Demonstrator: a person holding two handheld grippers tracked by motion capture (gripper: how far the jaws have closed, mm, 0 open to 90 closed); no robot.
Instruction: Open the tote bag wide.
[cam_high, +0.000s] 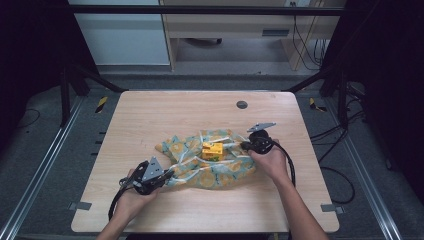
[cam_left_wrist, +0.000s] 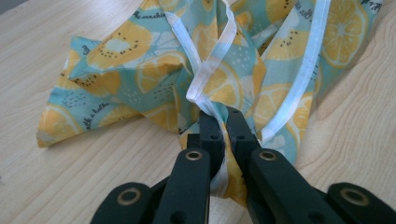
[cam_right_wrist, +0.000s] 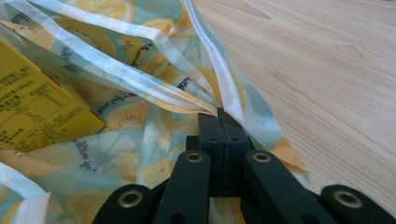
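Observation:
A teal cloth printed with yellow lemon slices lies crumpled on the wooden table, and a small yellow box rests on top of it. My left gripper is at the cloth's near left end, shut on its white-hemmed edge; the left gripper view shows the hem pinched between the jaws. My right gripper is at the cloth's right end, shut on a white-edged corner. In the right gripper view the yellow box lies to the left of the jaws.
A round grey grommet is set into the table near its far edge. Cables trail from both grippers toward the near edge. Black frame rails and floor cables surround the table.

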